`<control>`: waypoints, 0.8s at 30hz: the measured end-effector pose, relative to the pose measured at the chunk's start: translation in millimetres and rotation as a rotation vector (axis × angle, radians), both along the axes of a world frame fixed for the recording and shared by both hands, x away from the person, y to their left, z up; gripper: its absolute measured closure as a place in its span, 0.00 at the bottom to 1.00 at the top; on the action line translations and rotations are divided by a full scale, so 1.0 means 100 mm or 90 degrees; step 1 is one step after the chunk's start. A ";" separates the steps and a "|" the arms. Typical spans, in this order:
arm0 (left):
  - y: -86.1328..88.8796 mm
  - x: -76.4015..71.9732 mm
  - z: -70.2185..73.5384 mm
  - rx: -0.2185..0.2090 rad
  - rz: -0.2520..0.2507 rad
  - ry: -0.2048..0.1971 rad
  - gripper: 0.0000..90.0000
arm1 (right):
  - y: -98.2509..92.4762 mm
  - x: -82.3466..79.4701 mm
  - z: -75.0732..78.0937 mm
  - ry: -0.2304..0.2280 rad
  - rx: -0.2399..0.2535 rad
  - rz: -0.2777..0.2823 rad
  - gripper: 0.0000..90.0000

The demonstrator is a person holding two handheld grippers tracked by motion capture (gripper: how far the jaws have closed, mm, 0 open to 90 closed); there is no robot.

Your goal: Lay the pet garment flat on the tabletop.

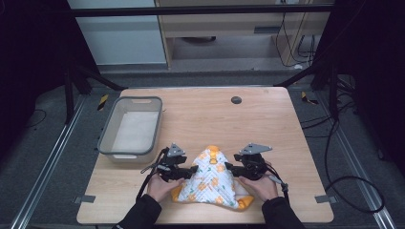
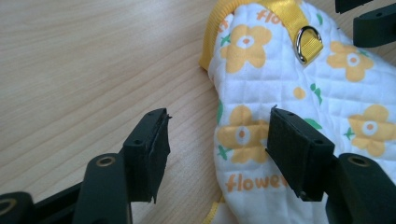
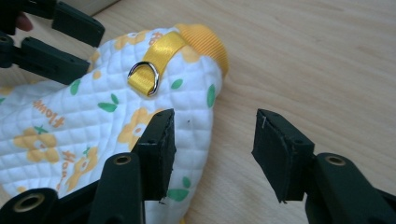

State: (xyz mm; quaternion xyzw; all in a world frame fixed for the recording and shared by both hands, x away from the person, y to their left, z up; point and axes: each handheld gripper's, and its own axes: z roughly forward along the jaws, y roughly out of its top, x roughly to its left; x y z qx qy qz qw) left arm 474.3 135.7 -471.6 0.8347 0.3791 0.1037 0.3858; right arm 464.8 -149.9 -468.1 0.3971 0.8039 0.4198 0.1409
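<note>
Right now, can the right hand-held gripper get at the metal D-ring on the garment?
Probably yes: the right hand-held gripper is open at the garment's edge, and the D-ring lies exposed just ahead, nothing covering it.

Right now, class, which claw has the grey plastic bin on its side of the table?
The left claw; the grey plastic bin sits beyond it, far from the right claw.

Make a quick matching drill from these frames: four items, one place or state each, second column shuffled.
Items:
1. grey bin
2. floral garment
3. metal D-ring
4. left gripper

Place or state:
A. open, one of its fingers over the quilted fabric
B. on a yellow strap
C. table's left side
D. between the two grippers

Pairs: 1-C, 2-D, 3-B, 4-A
</note>
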 end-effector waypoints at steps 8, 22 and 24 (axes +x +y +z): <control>-0.02 0.02 -0.11 -0.020 -0.017 0.020 0.61 | 0.04 0.02 -0.10 0.033 0.017 0.021 0.64; -0.09 -0.03 -0.11 -0.006 -0.038 0.023 0.96 | 0.09 0.05 -0.16 0.061 0.022 0.036 0.95; -0.08 -0.06 -0.08 -0.006 -0.038 0.011 0.97 | 0.08 0.03 -0.13 0.054 0.021 0.036 0.96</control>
